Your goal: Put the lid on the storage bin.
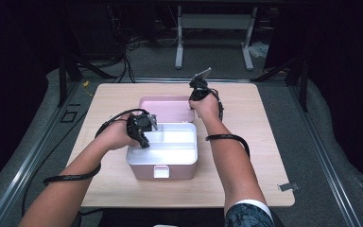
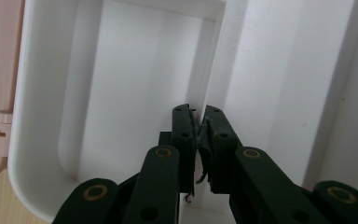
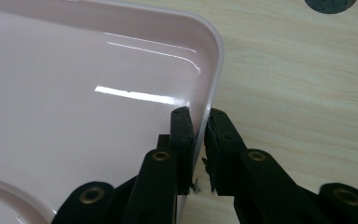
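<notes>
High view: pink storage box (image 1: 163, 163) sits mid-worktop (image 1: 246, 142), lid (image 1: 165, 108) swung back flat behind it, white divided tray (image 1: 170, 142) seated in the top of the box.

Left claw (image 1: 143, 140) is down at the tray's left end. Left gripper view: jaws nearly together, clamped on the thin white divider wall (image 2: 204, 105) between two tray compartments. So left claw is gripping the tray.

Right claw (image 3: 198, 116) is at the lid's right rim. Right gripper view: one pad inside the lid, one outside, straddling the rim (image 3: 214, 74). Inner pad looks pressed on it; I still see a thin gap on the outer side. Reads as closed on the lid rim, grip marginal.

Step in hand, my read: box is open, right claw pins the lid back, left claw has the tray ready to lift out.

Next move calls for a straight vertical pull on the tray. The divider is thin and off-centre, so the tray will likely tilt or bind against the box walls if pulled at an angle. Right claw needs to hold the lid down so the box doesn't ride up with it.

Materials: all hard moulded plastic. Lid is glossy pink, shallow, rounded corners, strong highlights. Tray is matte white, straight walls, rounded outer corners. Box has a small white latch (image 1: 160, 171) on the front. Worktop is pale wood-grain laminate.
</notes>
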Demonstrator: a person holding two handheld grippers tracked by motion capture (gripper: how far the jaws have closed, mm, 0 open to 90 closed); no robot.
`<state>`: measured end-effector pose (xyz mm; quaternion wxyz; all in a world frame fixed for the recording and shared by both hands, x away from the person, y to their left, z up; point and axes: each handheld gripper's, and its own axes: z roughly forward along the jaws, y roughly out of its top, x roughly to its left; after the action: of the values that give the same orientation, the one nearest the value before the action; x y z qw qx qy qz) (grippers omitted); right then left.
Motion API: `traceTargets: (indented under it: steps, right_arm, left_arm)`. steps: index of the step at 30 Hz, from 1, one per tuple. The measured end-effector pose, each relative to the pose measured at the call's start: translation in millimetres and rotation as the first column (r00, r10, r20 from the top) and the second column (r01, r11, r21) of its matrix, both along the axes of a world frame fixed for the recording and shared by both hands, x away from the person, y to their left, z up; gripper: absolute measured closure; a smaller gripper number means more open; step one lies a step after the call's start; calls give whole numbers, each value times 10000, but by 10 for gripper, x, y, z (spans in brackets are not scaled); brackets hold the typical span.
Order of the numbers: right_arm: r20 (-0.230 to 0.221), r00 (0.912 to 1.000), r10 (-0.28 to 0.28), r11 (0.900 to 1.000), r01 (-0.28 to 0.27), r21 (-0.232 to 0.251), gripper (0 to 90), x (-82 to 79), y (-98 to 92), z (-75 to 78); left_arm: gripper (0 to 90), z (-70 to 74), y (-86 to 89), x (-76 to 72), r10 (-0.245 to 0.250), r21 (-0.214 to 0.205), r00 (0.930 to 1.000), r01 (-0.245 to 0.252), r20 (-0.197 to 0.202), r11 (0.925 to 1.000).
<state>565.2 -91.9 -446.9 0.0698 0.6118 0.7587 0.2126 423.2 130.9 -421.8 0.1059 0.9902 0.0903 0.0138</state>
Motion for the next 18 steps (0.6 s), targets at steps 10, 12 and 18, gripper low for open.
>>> traceTargets:
  steps: [10, 12, 18]
  right_arm:
    - [112, 9998, -187, 9998, 187, -37, 838, -28, 12, 72]
    - [190, 9996, -230, 9997, 230, -11, 842, -40, 7, 103]
    - [871, 9961, -124, 9997, 106, 211, 855, -146, -56, 361]
  left_arm:
    - [841, 2, -8, -1, -42, 56, 10000, 42, -9, 10000]
    - [841, 0, -10, -3, -55, 37, 10000, 55, 12, 10000]
    - [840, 1, -12, -5, -34, 34, 10000, 34, -8, 10000]
